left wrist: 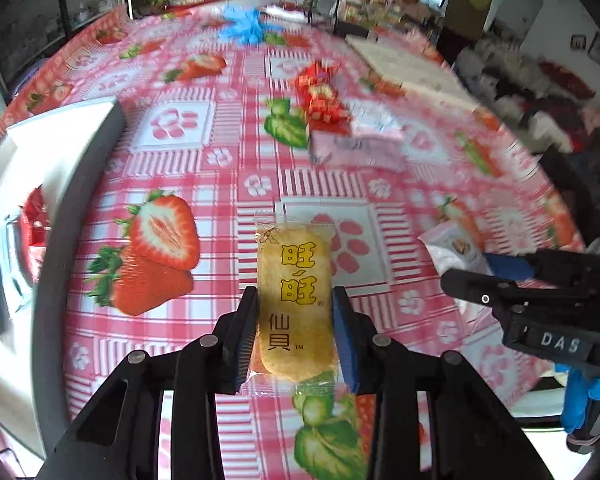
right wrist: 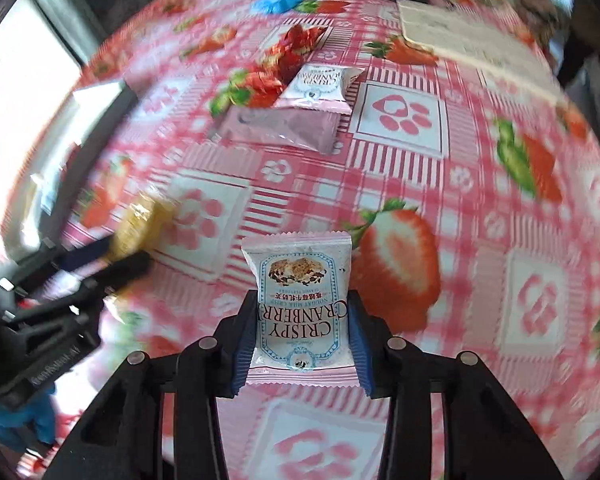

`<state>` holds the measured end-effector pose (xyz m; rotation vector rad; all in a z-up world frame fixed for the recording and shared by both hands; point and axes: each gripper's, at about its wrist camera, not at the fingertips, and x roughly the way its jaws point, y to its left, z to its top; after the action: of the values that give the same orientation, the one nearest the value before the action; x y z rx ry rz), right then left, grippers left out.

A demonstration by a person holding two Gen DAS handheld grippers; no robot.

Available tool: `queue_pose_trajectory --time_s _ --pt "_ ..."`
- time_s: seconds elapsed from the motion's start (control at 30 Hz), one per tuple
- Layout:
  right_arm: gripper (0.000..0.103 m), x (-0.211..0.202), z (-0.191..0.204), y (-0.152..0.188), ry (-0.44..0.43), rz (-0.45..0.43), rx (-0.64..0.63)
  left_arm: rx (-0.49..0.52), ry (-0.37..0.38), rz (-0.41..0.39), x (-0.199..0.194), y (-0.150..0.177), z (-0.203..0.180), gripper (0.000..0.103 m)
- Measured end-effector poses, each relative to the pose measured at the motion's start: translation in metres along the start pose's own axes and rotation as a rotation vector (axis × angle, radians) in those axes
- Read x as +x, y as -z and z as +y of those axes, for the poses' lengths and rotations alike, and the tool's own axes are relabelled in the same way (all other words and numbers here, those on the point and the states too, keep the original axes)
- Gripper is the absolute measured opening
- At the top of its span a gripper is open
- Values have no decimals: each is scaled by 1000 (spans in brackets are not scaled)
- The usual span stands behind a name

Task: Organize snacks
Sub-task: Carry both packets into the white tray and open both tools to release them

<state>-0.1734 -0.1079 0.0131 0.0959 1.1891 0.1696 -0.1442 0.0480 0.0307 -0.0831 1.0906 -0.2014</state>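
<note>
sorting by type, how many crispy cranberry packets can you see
2. One cranberry packet is gripped in the right gripper; the other packet lies on the tablecloth further back, beside red wrappers. More may be hidden.

rice cracker packet (left wrist: 294,300): 1 | cranberry crisp packets (right wrist: 300,308): 2 | pink packet (right wrist: 280,128): 1 | grippers (left wrist: 294,332): 2

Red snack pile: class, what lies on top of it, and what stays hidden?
A white cranberry packet leans on the red snacks. How many lie beneath it is covered.
</note>
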Motion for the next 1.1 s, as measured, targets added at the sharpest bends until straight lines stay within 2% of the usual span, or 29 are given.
queue_pose_trajectory --time_s 0.13,0.33,0.43,0.53,0.83,1.1 --pt "43 -26 6 -1 -64 -29 47 25 14 -57 -34 -3 7 39" --pt "43 -49 55 -10 -142 -57 -13 38 -1 -106 -77 -4 39 39" --pt "43 -47 86 -18 -178 -49 -54 10 -48 -121 -93 -2 68 39" --pt "43 -42 117 -22 -178 -36 -110 -26 -114 -149 -106 1 102 39" --pt "43 -3 219 -67 -210 -2 -245 -162 -222 -142 -106 8 186 39" --pt "43 30 277 -104 -218 12 -292 -227 -236 -114 -84 8 224 39"
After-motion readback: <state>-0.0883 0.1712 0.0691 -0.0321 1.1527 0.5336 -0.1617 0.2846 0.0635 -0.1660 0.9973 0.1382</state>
